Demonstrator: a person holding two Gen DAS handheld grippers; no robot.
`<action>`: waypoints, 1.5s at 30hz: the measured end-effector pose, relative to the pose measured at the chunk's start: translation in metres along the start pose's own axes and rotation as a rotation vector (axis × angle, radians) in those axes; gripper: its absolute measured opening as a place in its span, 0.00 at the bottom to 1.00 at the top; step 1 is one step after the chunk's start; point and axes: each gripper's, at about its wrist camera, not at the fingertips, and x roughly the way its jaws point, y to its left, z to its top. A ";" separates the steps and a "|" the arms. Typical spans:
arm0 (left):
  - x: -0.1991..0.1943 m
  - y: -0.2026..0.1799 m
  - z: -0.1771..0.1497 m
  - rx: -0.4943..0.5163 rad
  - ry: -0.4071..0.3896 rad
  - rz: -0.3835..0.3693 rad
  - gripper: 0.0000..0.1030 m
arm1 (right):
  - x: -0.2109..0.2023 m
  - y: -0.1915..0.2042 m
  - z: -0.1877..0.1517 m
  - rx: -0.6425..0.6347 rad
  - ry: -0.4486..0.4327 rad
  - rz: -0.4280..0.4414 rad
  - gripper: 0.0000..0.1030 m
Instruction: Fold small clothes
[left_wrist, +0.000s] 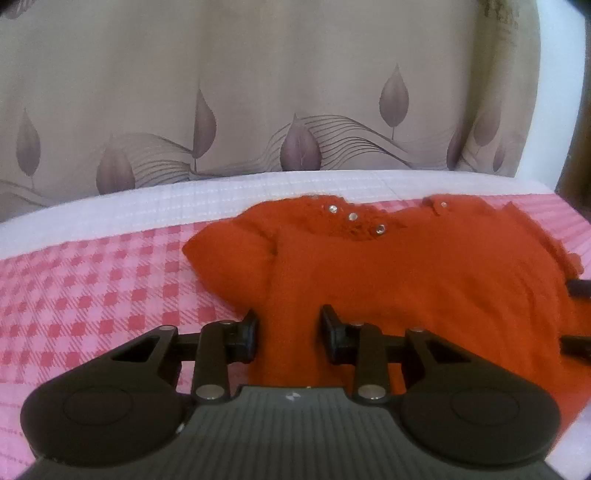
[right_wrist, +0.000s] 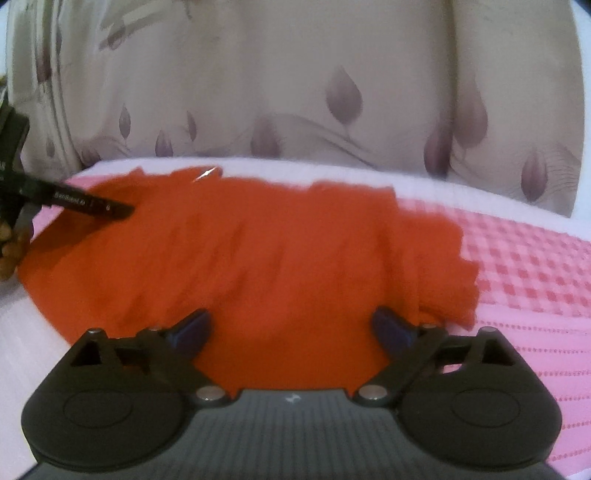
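Note:
An orange knitted top (left_wrist: 424, 280) lies flat on the pink checked bedspread (left_wrist: 92, 288), its neckline with shiny studs (left_wrist: 352, 216) toward the far edge. My left gripper (left_wrist: 290, 328) sits at the top's lower left edge. Its jaws stand narrow but apart, with flat fabric between them and no visible pinch. My right gripper (right_wrist: 291, 325) is wide open over the lower right part of the top (right_wrist: 258, 251), fabric lying under the gap. In the left wrist view the right gripper's fingertips (left_wrist: 580, 288) show at the right edge. A finger of the left gripper (right_wrist: 92, 205) reaches in from the left in the right wrist view.
A beige curtain with leaf prints (left_wrist: 295, 92) hangs close behind the bed. A white band of bedspread (left_wrist: 221, 195) runs along the far edge. A person's hand (right_wrist: 9, 254) shows at the left edge. Pink checked cloth (right_wrist: 535, 266) extends to the right of the top.

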 end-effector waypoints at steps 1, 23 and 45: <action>0.000 0.000 0.000 0.002 -0.001 0.004 0.35 | 0.000 0.002 0.000 -0.007 0.000 -0.005 0.96; 0.004 -0.013 0.004 0.087 0.019 0.083 0.35 | -0.011 -0.011 -0.001 0.052 -0.054 0.047 0.98; 0.005 -0.032 0.017 0.130 0.060 0.165 0.23 | -0.029 -0.026 -0.008 0.160 -0.175 0.099 0.99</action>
